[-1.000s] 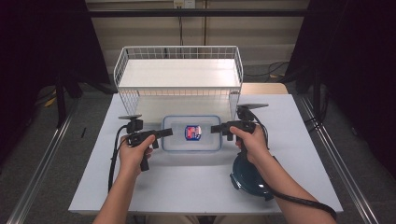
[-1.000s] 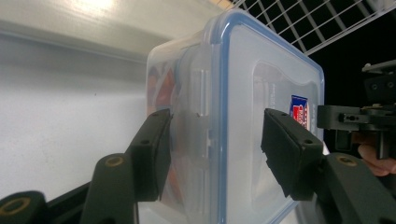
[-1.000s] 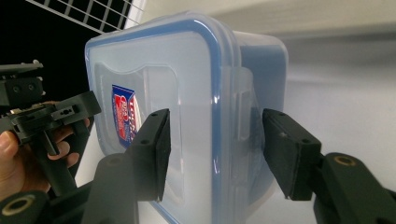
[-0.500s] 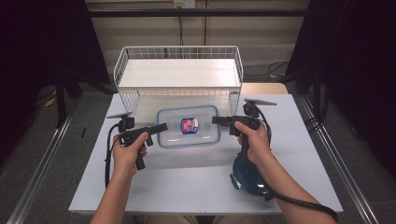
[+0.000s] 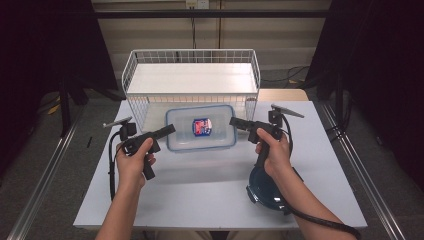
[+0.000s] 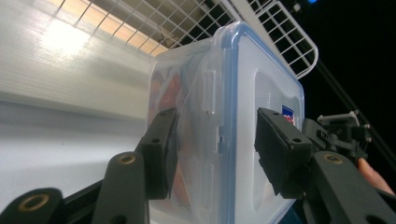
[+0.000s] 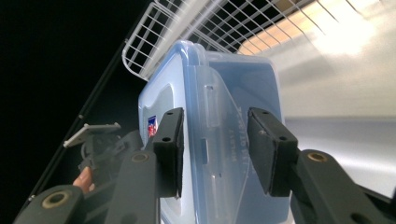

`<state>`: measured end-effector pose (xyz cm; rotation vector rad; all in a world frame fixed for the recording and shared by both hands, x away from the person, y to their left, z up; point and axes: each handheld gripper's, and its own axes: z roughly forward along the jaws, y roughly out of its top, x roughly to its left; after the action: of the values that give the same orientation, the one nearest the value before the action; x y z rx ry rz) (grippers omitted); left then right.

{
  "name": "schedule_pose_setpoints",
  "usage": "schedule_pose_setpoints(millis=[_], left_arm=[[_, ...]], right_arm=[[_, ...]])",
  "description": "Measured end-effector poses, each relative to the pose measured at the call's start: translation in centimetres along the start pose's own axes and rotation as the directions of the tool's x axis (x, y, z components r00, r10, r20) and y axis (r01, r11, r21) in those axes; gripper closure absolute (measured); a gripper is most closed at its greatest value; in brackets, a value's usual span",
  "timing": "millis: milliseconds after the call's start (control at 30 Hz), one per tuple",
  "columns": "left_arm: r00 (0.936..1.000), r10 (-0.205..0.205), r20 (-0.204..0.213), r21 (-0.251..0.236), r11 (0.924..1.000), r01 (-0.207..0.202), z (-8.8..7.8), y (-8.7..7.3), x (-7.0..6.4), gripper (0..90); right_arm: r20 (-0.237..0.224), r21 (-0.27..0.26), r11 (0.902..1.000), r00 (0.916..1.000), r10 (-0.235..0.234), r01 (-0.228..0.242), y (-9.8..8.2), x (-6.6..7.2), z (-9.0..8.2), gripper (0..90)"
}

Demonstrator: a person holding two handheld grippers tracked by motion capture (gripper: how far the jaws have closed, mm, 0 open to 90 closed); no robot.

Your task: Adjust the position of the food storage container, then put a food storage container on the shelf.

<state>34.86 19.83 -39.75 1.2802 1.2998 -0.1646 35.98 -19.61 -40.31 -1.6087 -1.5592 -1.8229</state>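
Overall, I found the white table to be the largest item, with the white wire basket standing at its far edge, a white board laid across its upper level. The clear lidded container, with a blue-edged lid, sat just in front of the basket, partly under its front edge, between my two grippers. A small red, white and blue label lay on the lid; I could not read its writing in any view. A dark round bowl rested on the table near the front, partly covered by my right forearm.

The left gripper straddled the container's left end. In the left gripper view, its jaws had just been closing, with the side latch between them; the lower pad lay against the base, while the upper pad stood just off the lid. The right gripper straddled the right end. In the right gripper view, its jaws had likewise just been closing around the end latch; I could not tell whether the pads pressed on it. The basket wire stood close behind the container in both gripper views.
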Motion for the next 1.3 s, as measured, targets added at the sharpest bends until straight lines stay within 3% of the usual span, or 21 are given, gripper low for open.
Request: schedule_pose_setpoints(millis=[67, 100, 267, 333, 600, 767, 833, 1000, 1300], left_arm=[[1.0, 0.004, 0.002, -0.006, 1.0, -0.004, 0.0, 0.1, 0.0, 50.3], [0.9995, -0.009, 0.03, -0.022, 0.9997, 0.01, 0.0, 0.2, 0.0, 51.7], [0.9995, 0.002, 0.032, -0.045, 0.999, -0.001, -0.1, 0.6, -0.6, 52.3], [0.9986, -0.003, 0.053, -0.05, 0.9987, 0.006, -0.2, 0.7, -1.0, 52.6], [0.9961, 0.015, 0.087, -0.109, 0.994, -0.005, -0.5, 1.9, -3.3, 55.1], [0.9952, 0.042, 0.088, -0.118, 0.9926, -0.031, -0.5, 3.1, -4.8, 55.6], [0.9943, 0.055, 0.091, -0.105, 0.9934, -0.046, -0.4, 3.5, -5.0, 55.9], [0.9934, 0.04, 0.108, -0.112, 0.9933, -0.028, -0.1, 4.3, -5.4, 56.0], [0.9904, 0.049, 0.129, -0.147, 0.9887, -0.029, 0.0, 6.3, -5.3, 56.2]], right_arm=[[-0.009, -0.01, 0.9999, 0.9999, 0.005, -0.005, 0.0, 0.1, 0.0, 58.5], [-0.017, -0.02, 0.9997, 0.9998, 0.011, -0.011, 0.1, 0.1, -0.1, 58.6], [-0.034, -0.059, 0.9982, 0.9994, 0.008, -0.01, 0.4, 0.5, -0.3, 58.9], [-0.041, -0.066, 0.9977, 0.9991, 0.009, -0.012, 0.6, 0.9, -0.4, 59.0], [-0.078, -0.13, 0.9914, 0.9969, -0.004, -0.007, 1.5, 2.2, -1.5, 58.8], [-0.094, -0.156, 0.9876, 0.9956, 0.0, -0.015, 1.9, 2.7, -1.9, 58.3], [-0.096, -0.162, 0.9867, 0.9954, -0.001, -0.015, 2.1, 2.9, -2.1, 58.3], [-0.087, -0.177, 0.9842, 0.9961, -0.016, 0.0, 3.3, 3.8, -2.1, 58.3], [-0.093, -0.189, 0.982, 0.9955, -0.018, 0.0, 5.0, 4.7, -1.0, 58.4]])
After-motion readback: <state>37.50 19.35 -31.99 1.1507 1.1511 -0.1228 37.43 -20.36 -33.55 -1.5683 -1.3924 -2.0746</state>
